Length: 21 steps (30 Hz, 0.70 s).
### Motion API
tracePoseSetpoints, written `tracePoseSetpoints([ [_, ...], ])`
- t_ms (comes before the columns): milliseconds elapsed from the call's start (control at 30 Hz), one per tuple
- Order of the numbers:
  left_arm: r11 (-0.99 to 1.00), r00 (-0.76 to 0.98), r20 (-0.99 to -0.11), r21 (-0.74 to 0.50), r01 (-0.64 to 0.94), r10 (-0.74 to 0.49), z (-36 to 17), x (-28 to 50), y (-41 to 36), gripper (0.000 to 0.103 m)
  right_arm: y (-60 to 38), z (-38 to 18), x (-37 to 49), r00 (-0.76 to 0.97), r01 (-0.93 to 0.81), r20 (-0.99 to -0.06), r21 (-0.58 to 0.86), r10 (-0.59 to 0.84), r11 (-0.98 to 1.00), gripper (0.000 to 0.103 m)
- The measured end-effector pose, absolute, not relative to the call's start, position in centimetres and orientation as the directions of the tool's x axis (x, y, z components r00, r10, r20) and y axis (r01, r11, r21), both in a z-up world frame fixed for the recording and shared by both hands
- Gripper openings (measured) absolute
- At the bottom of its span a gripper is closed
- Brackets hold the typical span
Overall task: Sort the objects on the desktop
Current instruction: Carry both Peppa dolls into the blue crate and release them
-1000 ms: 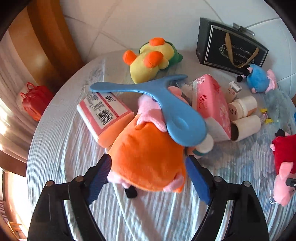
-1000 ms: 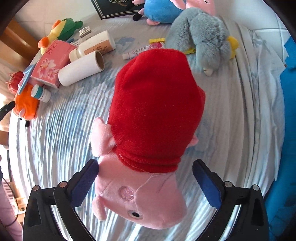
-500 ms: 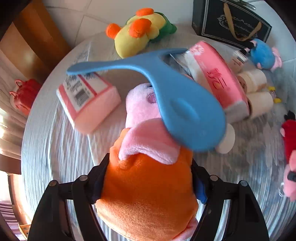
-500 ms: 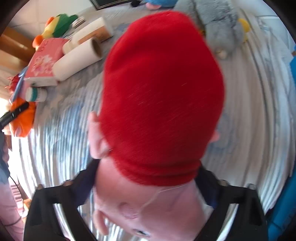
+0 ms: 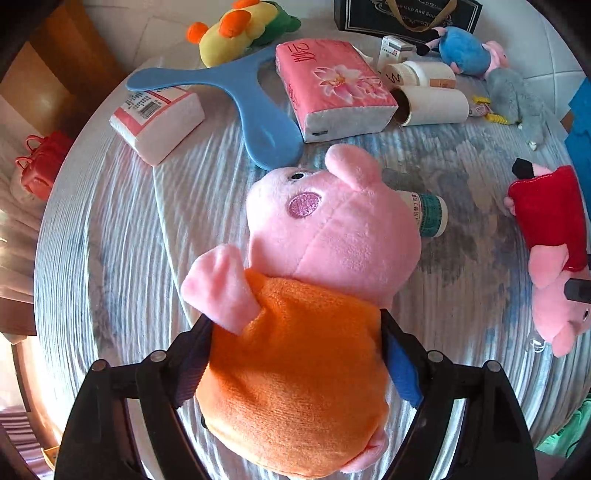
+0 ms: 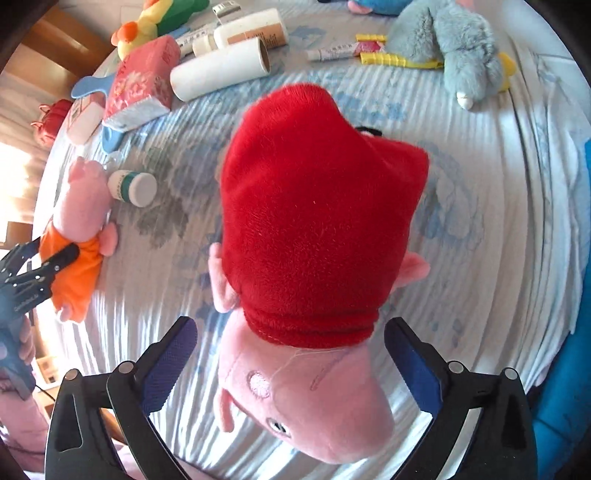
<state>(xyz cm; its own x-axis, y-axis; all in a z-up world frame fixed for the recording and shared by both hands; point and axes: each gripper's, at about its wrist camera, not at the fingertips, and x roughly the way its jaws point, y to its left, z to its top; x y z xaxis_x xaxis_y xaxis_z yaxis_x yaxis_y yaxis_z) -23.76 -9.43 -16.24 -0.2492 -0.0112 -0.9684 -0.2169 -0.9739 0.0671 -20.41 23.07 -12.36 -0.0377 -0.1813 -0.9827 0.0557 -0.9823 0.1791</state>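
**A:** What lay at the left of the worktop (image 5: pixel 110 229), going by the left wrist view?

**B:** A white tissue pack (image 5: pixel 159 114) with a barcode label, and just right of it a blue paddle-shaped tool (image 5: pixel 258 114) whose handle lay over the pack's top edge. Behind them sat a yellow duck plush (image 5: pixel 236 33).

**A:** And toward the middle?

**B:** A pink flowered tissue pack (image 5: pixel 336 88), then a white paper roll (image 5: pixel 432 107) lying on its side against it. In front of those, the orange-dressed pig plush (image 5: pixel 306 332) was in the left gripper (image 5: pixel 295 365); its jaws were clamped on the orange body from both sides, pink head pointing away from the camera. A small white bottle with a green band (image 5: pixel 428 214) lay just behind the head.

**A:** Further right?

**B:** The red-dressed pig plush (image 6: pixel 317 236) lay on the striped cloth, head toward the right wrist camera. The right gripper (image 6: pixel 291 362) had its jaws spread apart on either side of the pig's neck, with a gap showing at each pad (image 6: pixel 170 354), so they were not touching it.

**A:** And at the far right?

**B:** A grey plush (image 6: pixel 458 44) near the back edge, with a yellow comb (image 6: pixel 399 61) beside it.
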Motion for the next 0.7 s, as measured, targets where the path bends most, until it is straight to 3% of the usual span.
tracePoseSetpoints([
  [167, -0.968, -0.247, -0.968, 0.094, -0.233, -0.035, -17.9, -24.6, -8.9, 0.083, 23.0, -15.1, -21.0, 0.023, 0.032, -0.994, 0.108, -0.107, -0.994, 0.102],
  [233, -0.964, -0.281, -0.959, 0.106, -0.242, -0.035, -17.6, -23.9, -8.9, 0.073, 23.0, -16.5, -20.5, 0.033, 0.013, -0.989, 0.146, -0.146, -0.989, 0.08],
  [300, -0.97, -0.3, -0.954, 0.064, -0.234, 0.009, -16.6, -23.0, -9.4, 0.071, 22.9, -15.5, -20.0, -0.014, 0.012, -0.986, 0.166, -0.166, -0.986, 0.075],
  [400, -0.974, -0.333, -0.94, -0.001, -0.224, 0.077, -14.7, -21.4, -9.8, 0.068, 22.9, -12.8, -19.2, -0.095, 0.025, -0.979, 0.18, -0.182, -0.983, 0.074],
  [700, -0.965, -0.555, -0.815, -0.024, -0.262, 0.17, -5.1, -16.5, -6.8, 0.068, 24.1, -1.1, -14.3, -0.386, 0.069, -0.909, 0.143, -0.158, -0.987, 0.074],
])
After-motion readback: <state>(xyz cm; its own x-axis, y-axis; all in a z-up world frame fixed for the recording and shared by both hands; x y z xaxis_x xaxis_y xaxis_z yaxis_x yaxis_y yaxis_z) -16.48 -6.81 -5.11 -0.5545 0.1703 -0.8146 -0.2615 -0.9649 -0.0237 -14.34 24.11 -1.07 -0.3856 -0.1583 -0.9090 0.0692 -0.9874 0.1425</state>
